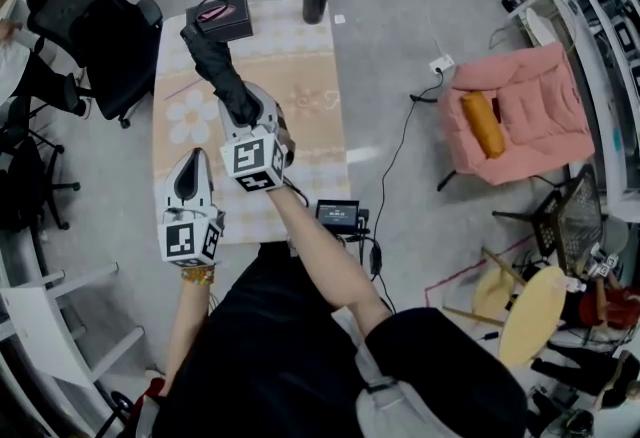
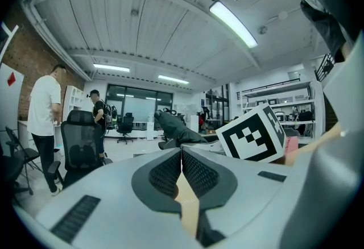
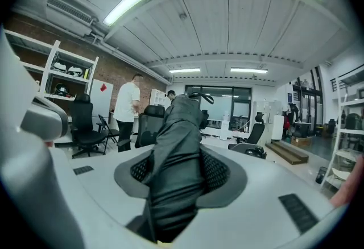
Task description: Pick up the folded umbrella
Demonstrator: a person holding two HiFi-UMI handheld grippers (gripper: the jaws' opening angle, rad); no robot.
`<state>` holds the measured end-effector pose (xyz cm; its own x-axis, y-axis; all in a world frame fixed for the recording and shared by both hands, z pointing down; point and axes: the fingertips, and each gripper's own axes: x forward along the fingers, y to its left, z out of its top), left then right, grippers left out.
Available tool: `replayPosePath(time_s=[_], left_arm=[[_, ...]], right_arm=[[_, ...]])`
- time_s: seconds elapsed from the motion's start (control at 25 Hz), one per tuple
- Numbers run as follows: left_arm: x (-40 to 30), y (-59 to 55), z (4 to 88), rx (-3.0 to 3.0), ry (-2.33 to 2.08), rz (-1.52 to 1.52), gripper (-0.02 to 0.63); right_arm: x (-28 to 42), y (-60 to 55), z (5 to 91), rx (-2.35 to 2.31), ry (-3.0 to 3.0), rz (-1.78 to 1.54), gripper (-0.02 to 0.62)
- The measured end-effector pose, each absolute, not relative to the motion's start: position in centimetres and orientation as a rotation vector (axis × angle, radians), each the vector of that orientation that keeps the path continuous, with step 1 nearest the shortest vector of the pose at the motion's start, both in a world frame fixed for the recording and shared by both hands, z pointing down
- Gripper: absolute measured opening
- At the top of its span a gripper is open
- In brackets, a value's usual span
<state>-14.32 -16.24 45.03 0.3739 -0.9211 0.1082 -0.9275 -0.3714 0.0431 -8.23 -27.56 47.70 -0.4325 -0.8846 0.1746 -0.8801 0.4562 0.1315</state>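
Peach floral cloth covers the table [image 1: 310,86], long axis running near to far. Over its near-left part the black folded umbrella [image 1: 222,71] slants away to the far left, gripped at its near end by the right gripper [image 1: 243,114]. In the right gripper view the jaws stand partway apart with both pads pressed on the umbrella's [image 3: 181,128] fabric body. It juts straight out along them, with the room, not the cloth, behind it. Left gripper [image 1: 193,158] hangs just left of the right one, low over the near table edge. Its own view shows the left gripper [image 2: 182,158] with pads meeting at the tips and nothing between them. Step in hand, as I judge it: the grasp is made and the lift is under way, the umbrella apparently clear of the cloth. Next move calls for a steady hold, since the long far end could sag or swing. Hard to make out: whether the umbrella's far tip clears the dark case [image 1: 228,18] at the far table end. The umbrella's near end is hidden behind the jaws, and its strap loop [image 3: 202,96] shows only faintly.
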Motion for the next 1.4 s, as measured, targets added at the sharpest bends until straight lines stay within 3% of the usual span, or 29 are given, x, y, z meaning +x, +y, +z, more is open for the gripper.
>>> replayPosePath(time_s=[1.4], left_arm=[[-13.8,-19.2,40.6,2.635,-1.677,0.004,0.014]], right_arm=[[-8.9,-25.2,37.0,1.57,-2.6,-0.238,0.176]])
